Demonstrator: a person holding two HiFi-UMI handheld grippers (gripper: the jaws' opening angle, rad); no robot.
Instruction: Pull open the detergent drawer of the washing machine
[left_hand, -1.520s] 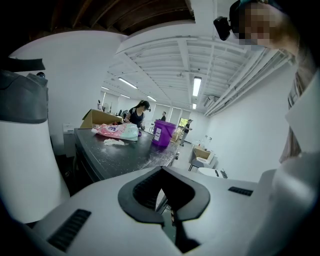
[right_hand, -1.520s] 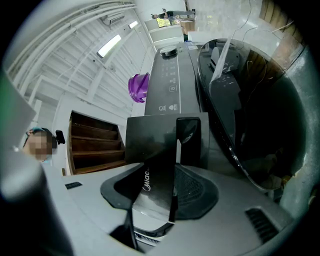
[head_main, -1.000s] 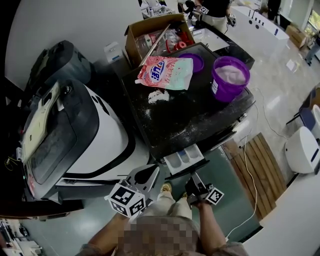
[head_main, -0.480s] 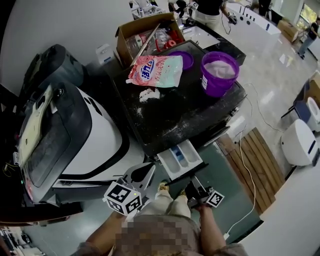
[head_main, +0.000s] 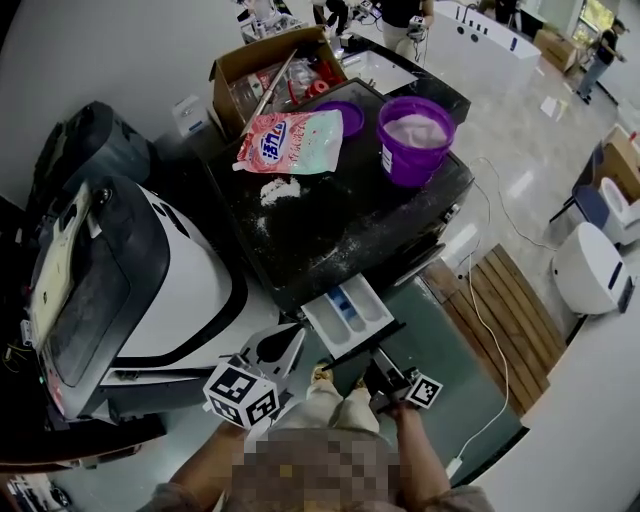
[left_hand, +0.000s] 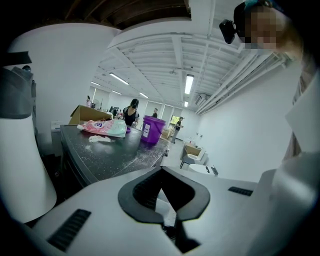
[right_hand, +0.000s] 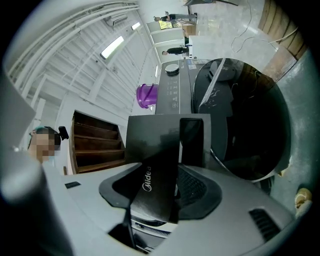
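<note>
Washer (head_main: 340, 225), black top, sits mid-scene with its drawer (head_main: 348, 312) pulled out toward the near side at the front's left end, showing a white tray with a blue compartment. The drawer's black front panel stands between the right gripper's (head_main: 378, 362) jaws. These jaws are opening, though the pads look to touch the panel's edges (in the right gripper view the panel fills the gap, with a logo on it). Left gripper (head_main: 292, 335) is just left of the drawer and apart from it. Its jaws are clenched tip to tip with nothing between them, and it points across the washer top. On the top there is a pink-green bag (head_main: 290, 142) at far left, white powder (head_main: 275, 190) spilled just near of it, a purple bucket (head_main: 414, 140) at far right and a purple lid (head_main: 347, 117) between bag and bucket. An open cardboard box (head_main: 265, 75) is beyond the washer, far left. A white-and-black machine (head_main: 190, 290) stands just left of the washer. Wooden boards (head_main: 500, 310) lie on the floor to the right, with a white cable (head_main: 478, 300) trailing across them.
</note>
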